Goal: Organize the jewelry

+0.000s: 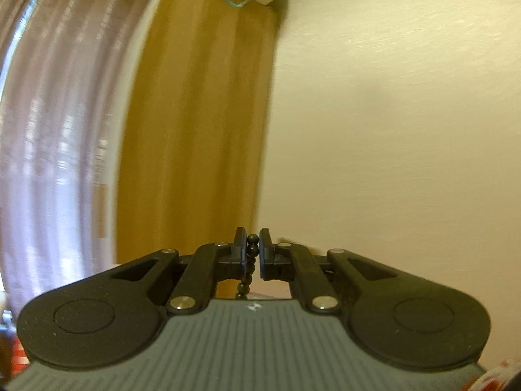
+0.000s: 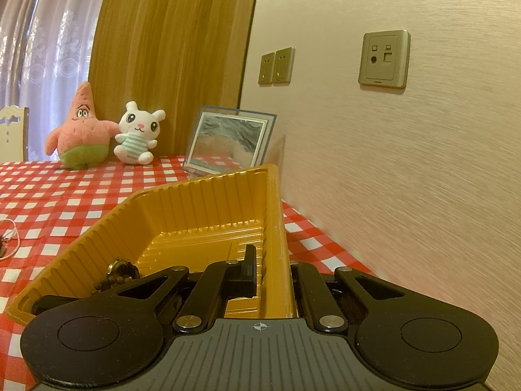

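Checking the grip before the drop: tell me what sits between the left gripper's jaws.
A strand of black beads sits pinched between the jaws of the left gripper, hanging down from them, as the left wrist view shows.

right hand-held gripper (image 2: 272, 273) clamps the yellow tray's (image 2: 195, 202) wall; a bracelet (image 2: 112, 282) lies inside.

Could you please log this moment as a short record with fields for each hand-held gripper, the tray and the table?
left hand-held gripper: raised toward the wall, shut on a black bead string that hangs down between its fingers
right hand-held gripper: clamped on the right wall of the yellow tray
tray contents: a watch and brown beads at the near left
table: red checked cloth; pale pink strand at the far left edge
backdrop: two plush toys, framed picture
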`<state>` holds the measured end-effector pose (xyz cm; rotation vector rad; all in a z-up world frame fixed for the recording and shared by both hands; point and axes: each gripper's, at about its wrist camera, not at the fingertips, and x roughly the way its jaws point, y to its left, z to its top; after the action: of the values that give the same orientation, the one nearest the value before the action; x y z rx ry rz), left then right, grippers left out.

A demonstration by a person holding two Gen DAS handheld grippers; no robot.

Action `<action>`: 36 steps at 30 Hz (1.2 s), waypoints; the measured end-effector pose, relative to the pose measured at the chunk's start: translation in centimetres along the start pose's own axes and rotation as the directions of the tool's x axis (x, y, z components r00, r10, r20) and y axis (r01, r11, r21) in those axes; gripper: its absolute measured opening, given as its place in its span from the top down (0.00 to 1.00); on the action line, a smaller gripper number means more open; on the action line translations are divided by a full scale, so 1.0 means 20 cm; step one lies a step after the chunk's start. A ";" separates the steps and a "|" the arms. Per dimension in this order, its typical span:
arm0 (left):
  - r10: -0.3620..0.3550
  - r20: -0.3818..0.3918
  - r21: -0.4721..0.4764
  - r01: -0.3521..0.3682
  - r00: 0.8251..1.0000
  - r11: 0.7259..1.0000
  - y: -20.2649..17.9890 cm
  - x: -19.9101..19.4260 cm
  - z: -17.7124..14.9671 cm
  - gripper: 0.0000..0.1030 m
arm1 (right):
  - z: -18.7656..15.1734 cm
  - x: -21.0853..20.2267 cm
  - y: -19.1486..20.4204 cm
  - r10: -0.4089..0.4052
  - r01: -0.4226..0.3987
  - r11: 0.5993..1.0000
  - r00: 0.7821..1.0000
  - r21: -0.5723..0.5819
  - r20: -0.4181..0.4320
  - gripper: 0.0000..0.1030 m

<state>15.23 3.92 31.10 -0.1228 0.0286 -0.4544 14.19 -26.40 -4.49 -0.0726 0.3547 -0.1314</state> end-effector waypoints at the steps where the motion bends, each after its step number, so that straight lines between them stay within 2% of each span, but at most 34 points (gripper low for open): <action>1: -0.037 0.005 -0.009 0.037 0.999 0.999 -0.03 0.02 0.00 0.94 | 0.00 0.00 0.00 0.000 0.000 1.000 1.000 0.000 -0.001 0.95; 4: -0.151 0.010 -0.036 0.151 0.989 0.988 -0.14 0.11 -0.03 0.94 | 0.00 0.00 0.01 0.000 0.000 1.000 1.000 -0.003 0.001 0.95; 7: -0.240 0.004 -0.066 0.240 0.971 0.969 -0.24 0.19 -0.08 0.94 | 0.01 0.00 0.01 0.003 -0.003 1.000 1.000 -0.010 0.003 0.95; 10: -0.289 -0.028 -0.096 0.285 0.957 0.954 -0.30 0.26 -0.17 0.94 | 0.01 0.00 0.01 0.006 -0.005 1.000 1.000 -0.011 0.004 0.95; 13: -0.310 -0.123 -0.140 0.293 0.943 0.946 -0.33 0.37 -0.35 0.94 | 0.01 0.00 0.01 0.008 -0.008 1.000 1.000 -0.007 0.003 0.95; 16: -0.318 -0.248 -0.186 0.277 0.915 0.943 -0.35 0.49 -0.57 0.94 | 0.01 0.00 0.00 0.010 -0.010 1.000 1.000 -0.003 0.002 0.95; 21: -0.330 -0.443 -0.290 0.215 0.834 0.933 -0.33 0.66 -1.02 0.94 | 0.00 0.00 0.00 0.010 -0.010 1.000 1.000 0.001 0.002 0.95; 23: -0.334 -0.498 -0.330 0.181 0.801 0.927 -0.31 0.68 -1.20 0.94 | 0.00 0.00 0.00 0.011 -0.011 1.000 1.000 0.001 0.002 0.95; 26: -0.343 -0.549 -0.386 0.133 0.762 0.913 -0.26 0.72 -1.39 0.94 | 0.00 0.00 0.00 0.011 -0.011 1.000 1.000 0.002 0.002 0.95; 29: -0.341 -0.580 -0.412 0.094 0.740 0.906 -0.23 0.72 -1.53 0.94 | 0.00 0.00 0.00 0.011 -0.011 1.000 1.000 0.004 0.001 0.95; 32: -0.287 -0.625 -0.364 0.055 0.726 0.930 -0.23 0.73 -1.64 0.94 | 0.00 0.00 0.00 0.011 -0.011 1.000 1.000 0.008 0.001 0.95; 36: -0.230 -0.696 -0.301 0.014 0.680 0.954 -0.25 0.75 -1.77 0.94 | 0.00 0.00 0.00 0.011 -0.011 1.000 1.000 0.008 0.001 0.95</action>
<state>24.55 -11.19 -3.49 -0.2110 0.8905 -0.6137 14.14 -26.45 -4.48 -0.0632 0.3534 -0.1223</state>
